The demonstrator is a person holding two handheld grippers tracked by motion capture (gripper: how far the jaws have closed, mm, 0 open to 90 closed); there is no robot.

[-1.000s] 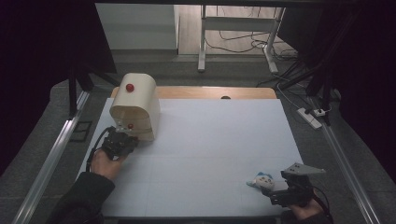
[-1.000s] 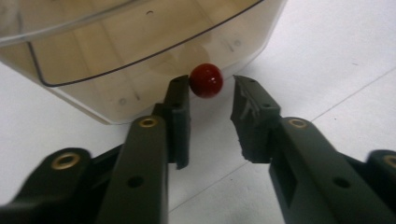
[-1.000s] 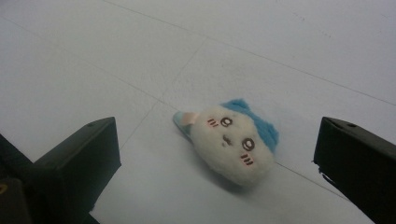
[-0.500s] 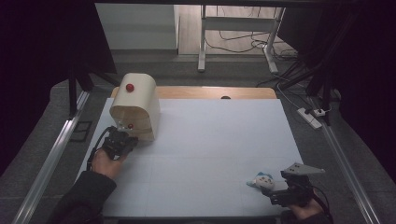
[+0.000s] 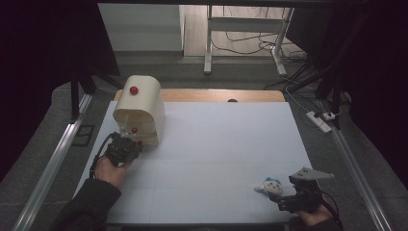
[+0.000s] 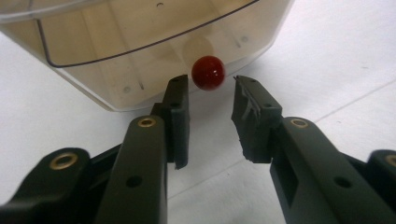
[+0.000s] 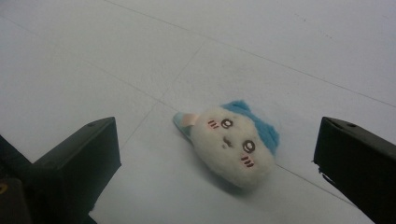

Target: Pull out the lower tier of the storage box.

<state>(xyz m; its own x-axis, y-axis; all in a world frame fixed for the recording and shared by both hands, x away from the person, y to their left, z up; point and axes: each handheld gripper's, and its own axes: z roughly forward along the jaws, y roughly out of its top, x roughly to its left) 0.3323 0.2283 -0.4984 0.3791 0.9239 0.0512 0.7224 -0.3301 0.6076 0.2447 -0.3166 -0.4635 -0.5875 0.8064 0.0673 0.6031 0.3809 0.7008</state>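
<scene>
The box stands at the far left of the table, a cream, round-topped case with a clear roll-up door. A red knob sits low on that door, facing the near side. The left claw is set at a narrow gap just in front of the knob; its jaws have just been opening, the knob lies just beyond the tips, and the pads do not press on it. The knob is judged small, hard, round and glossy, so it will slip from a shallow pinch: seat both pads past its widest part, square on either side. The door is judged thin, light plastic; pull it along its curved track, not outward. The box looks light and may slide on the smooth table. At the near right, the right claw stands wide open, with the plush lying flat on the table ahead of the jaws, untouched. The plush is judged soft and very light; take it across the body.
</scene>
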